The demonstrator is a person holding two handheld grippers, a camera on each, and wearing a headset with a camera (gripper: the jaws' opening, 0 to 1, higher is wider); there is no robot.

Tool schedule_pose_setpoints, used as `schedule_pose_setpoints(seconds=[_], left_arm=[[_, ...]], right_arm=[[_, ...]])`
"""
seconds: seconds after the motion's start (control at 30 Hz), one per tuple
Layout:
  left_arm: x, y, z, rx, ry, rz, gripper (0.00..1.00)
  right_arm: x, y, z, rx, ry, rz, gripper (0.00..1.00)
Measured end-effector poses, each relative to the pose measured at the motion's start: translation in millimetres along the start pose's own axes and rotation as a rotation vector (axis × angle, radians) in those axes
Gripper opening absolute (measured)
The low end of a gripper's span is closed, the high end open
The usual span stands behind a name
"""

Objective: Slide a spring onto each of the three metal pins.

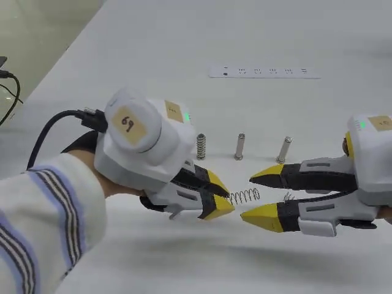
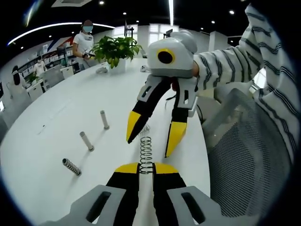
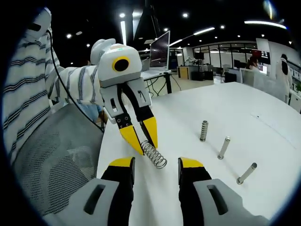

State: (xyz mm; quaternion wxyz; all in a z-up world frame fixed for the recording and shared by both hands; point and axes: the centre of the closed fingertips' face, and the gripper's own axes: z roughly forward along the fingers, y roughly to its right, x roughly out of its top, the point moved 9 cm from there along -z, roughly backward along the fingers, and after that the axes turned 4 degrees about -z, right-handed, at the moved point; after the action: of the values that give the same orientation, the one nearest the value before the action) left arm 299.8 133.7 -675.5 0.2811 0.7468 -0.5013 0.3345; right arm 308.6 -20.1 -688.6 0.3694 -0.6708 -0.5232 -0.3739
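A: What sort of place is this?

B: An open-plan office, I'd say. A long white counter (image 1: 184, 37) runs far ahead, and a power strip (image 1: 263, 72) lies on it.

A: What else shows it?

B: A mesh office chair (image 2: 244, 141) stands at the counter's near edge. A monitor (image 3: 160, 47) sits on a far desk (image 3: 157, 74), and a potted plant (image 2: 115, 49) stands at the counter's far end. A person (image 2: 84, 44) stands beyond it among more desks, under rows of ceiling lights (image 2: 170, 7).

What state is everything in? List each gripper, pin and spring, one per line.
Left gripper: shut on loose spring.
Right gripper: open, by the spring's free end.
Loose spring: held by one end, on no pin.
Left pin: fitted spring on it.
Middle pin: bare.
Right pin: bare.
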Motion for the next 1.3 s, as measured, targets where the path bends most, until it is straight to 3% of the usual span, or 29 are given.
schedule_pose_setpoints(seconds=[0.3,0.47,0.63,0.9,1.3], left_arm=[[-3.8,0.4,-3.8,0.008,-0.01,0.01,0.02],[-5.4,0.4,-5.4,0.005,-0.015,0.023,0.02],[-7.5,1.1,-6.5,0.001,-0.027,0.041,0.02],[-9.7,2.7,-5.3,-0.002,-0.031,0.054,0.02],[-8.6,3.0,0.6,0.0,-0.002,0.05,0.02]], right_arm=[[1.2,-1.4,2.8,0.03,-0.007,-0.005,0.15],[2.4,-0.9,3.6,0.032,-0.011,-0.005,0.1],[4.4,-3.9,3.2,0.05,0.008,0.018,0.09],[4.5,-7.7,3.1,0.069,-0.02,0.005,0.08],[6.9,-7.6,-2.6,0.054,-0.047,-0.008,0.08]])
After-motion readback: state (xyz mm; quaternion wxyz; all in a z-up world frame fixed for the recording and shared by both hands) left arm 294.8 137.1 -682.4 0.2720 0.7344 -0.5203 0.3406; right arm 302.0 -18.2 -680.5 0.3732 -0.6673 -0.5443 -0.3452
